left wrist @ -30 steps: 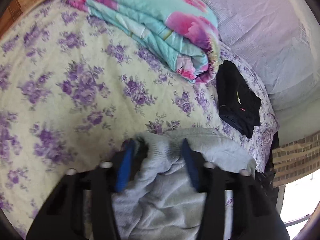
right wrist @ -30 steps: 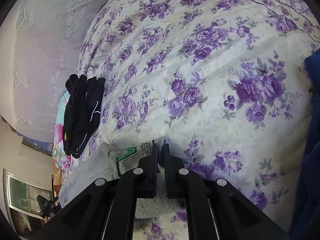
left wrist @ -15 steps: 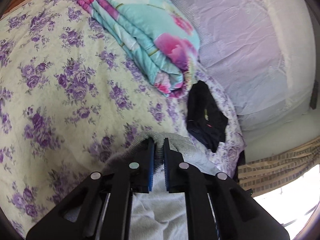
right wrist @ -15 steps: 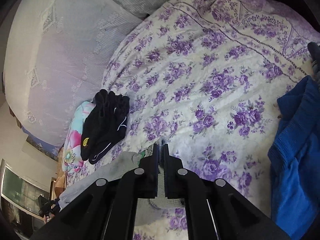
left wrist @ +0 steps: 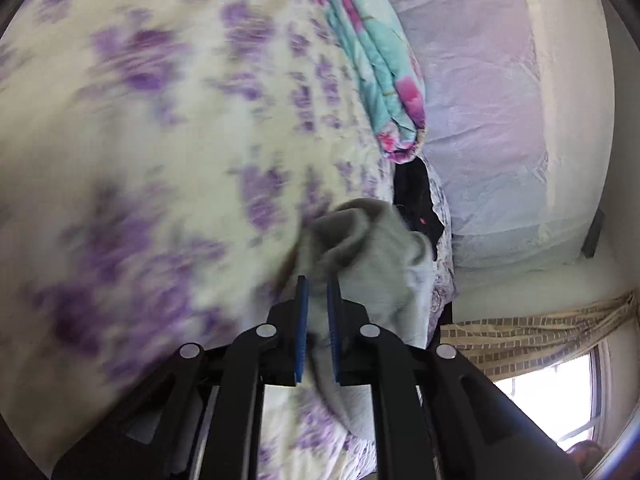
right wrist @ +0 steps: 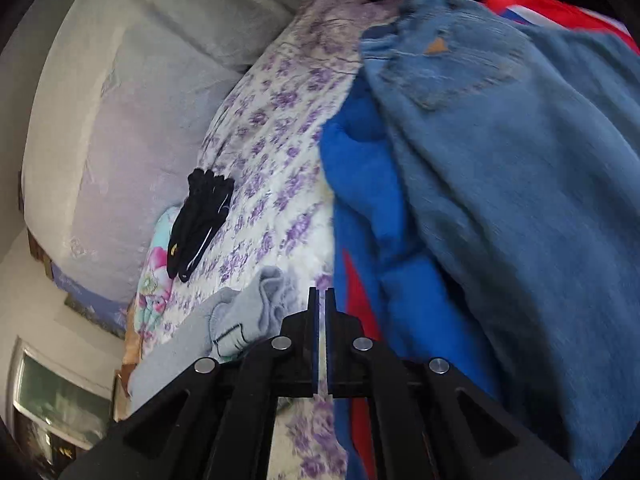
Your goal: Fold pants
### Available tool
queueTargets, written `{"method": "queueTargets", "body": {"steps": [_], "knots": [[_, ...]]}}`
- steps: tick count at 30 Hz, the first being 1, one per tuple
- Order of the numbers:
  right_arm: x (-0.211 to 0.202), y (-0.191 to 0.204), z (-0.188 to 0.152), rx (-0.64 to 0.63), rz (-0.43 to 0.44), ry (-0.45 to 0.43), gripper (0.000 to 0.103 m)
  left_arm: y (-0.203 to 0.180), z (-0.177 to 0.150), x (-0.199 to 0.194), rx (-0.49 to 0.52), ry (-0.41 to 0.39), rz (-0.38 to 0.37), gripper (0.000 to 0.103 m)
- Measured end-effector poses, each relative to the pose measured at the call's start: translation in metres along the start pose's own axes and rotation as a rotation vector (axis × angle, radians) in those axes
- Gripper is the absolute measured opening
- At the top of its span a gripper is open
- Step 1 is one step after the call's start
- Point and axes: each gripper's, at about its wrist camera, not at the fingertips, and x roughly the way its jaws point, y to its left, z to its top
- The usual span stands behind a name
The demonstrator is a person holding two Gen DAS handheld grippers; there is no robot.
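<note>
The left gripper [left wrist: 317, 280] pinches the soft, bunched grey pants [left wrist: 372, 248]; the right gripper [right wrist: 319, 294] is pressed together, holding nothing, near stiff blue jeans [right wrist: 500, 140]

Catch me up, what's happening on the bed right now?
A person with two handheld grippers is folding grey pants on a floral bed. The left gripper is shut on a bunched part of the pants. The right gripper is shut; whether it holds fabric can't be seen. The pants are crumpled, not yet folded. A folded black garment lies near a folded quilt, and jeans lie on blue fabric at the right.
</note>
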Motion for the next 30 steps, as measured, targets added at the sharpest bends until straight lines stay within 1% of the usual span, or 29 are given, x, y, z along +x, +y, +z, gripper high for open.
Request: {"method": "queueTargets", "body": {"steps": [1,3,4,5,6,7,8,9,10,11,13,14,16,17,18,20,21,22,23,24,25,27,30], "knots": [[-0.002,0.009,-0.008,-0.006,0.038,0.011,0.006,0.002,-0.003,-0.006,0.003,-0.019,0.010,0.006],[0.000,0.030,-0.021,-0.023,0.100,0.029,0.006,-0.005,-0.013,-0.019,0.037,-0.050,-0.006,0.006],[0.007,0.042,-0.028,-0.016,0.140,0.057,0.006,-0.012,-0.018,-0.023,0.059,-0.058,-0.015,0.006],[0.015,0.051,-0.033,-0.008,0.156,0.088,0.006,-0.022,-0.025,-0.026,0.093,-0.065,-0.014,0.006],[0.024,0.061,-0.039,-0.003,0.153,0.108,0.007,-0.030,-0.031,-0.029,0.119,-0.070,-0.006,0.010],[0.030,0.067,-0.044,0.006,0.145,0.117,0.015,-0.039,-0.038,-0.029,0.144,-0.072,0.005,0.015],[0.037,0.071,-0.047,0.034,0.141,0.123,0.024,-0.046,-0.046,-0.029,0.163,-0.075,0.017,0.031],[0.045,0.071,-0.051,0.085,0.149,0.117,0.054,-0.053,-0.053,-0.028,0.178,-0.079,0.029,0.046],[0.050,0.072,-0.054,0.121,0.142,0.109,0.068,-0.060,-0.060,-0.026,0.196,-0.083,0.041,0.051],[0.055,0.073,-0.055,0.133,0.137,0.108,0.068,-0.067,-0.067,-0.023,0.216,-0.082,0.049,0.055],[0.065,0.070,-0.054,0.162,0.127,0.100,0.068,-0.080,-0.080,-0.014,0.255,-0.061,0.059,0.055],[0.067,0.066,-0.054,0.190,0.130,0.092,0.068,-0.085,-0.084,-0.010,0.268,-0.048,0.051,0.055],[0.077,0.061,-0.050,0.227,0.148,0.103,0.068,-0.094,-0.093,0.001,0.295,-0.018,0.040,0.055],[0.080,0.058,-0.050,0.242,0.141,0.105,0.068,-0.098,-0.096,0.006,0.308,-0.008,0.046,0.055],[0.083,0.056,-0.051,0.250,0.134,0.106,0.068,-0.101,-0.099,0.010,0.321,-0.002,0.055,0.056],[0.090,0.061,-0.050,0.220,0.120,0.109,0.068,-0.103,-0.103,0.016,0.333,0.010,0.060,0.058],[0.092,0.064,-0.049,0.206,0.125,0.106,0.064,-0.102,-0.104,0.020,0.326,0.018,0.061,0.059],[0.093,0.065,-0.048,0.193,0.132,0.105,0.050,-0.099,-0.104,0.022,0.312,0.022,0.061,0.059],[0.095,0.066,-0.046,0.182,0.127,0.103,0.044,-0.097,-0.103,0.024,0.294,0.024,0.058,0.059],[0.095,0.067,-0.044,0.173,0.129,0.097,0.031,-0.096,-0.102,0.026,0.277,0.024,0.053,0.059],[0.097,0.069,-0.041,0.159,0.135,0.098,0.025,-0.095,-0.101,0.026,0.263,0.023,0.047,0.059],[0.094,0.075,-0.038,0.146,0.149,0.096,0.023,-0.097,-0.097,0.027,0.256,0.016,0.042,0.059],[0.083,0.097,-0.030,0.104,0.208,0.081,0.019,-0.102,-0.092,0.026,0.245,0.002,0.050,0.060]]}}
